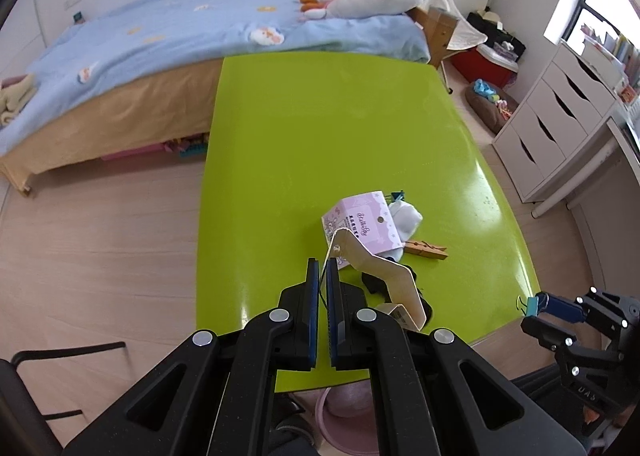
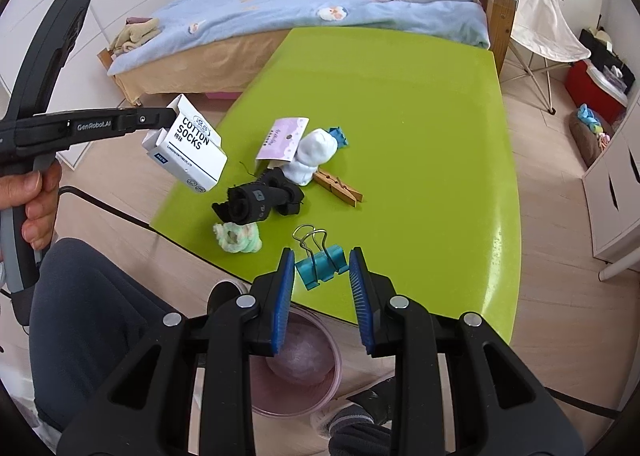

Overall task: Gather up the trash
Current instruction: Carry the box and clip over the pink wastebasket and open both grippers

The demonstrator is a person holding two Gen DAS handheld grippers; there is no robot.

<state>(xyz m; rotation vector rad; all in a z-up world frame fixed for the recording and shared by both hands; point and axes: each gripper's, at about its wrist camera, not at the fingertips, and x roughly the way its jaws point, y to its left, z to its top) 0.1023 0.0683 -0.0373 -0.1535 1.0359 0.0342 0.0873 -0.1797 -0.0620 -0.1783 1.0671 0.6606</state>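
Your left tongs [image 1: 322,268] are clamped on the cotton socks box [image 2: 192,147], held up off the green surface [image 2: 400,103]; your right tongs [image 2: 322,272] are clamped on the teal binder clip [image 2: 320,264], above the pink bin [image 2: 304,368] on the floor

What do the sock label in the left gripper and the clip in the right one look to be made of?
Sock label: thin printed cardboard, matte, apparently; it holds sharp folds and a plain tan back shows in the left wrist view. Binder clip: teal body looks like painted sheet metal, with bare shiny wire handles. The left gripper pinches the label's edge; the right gripper grips the clip.
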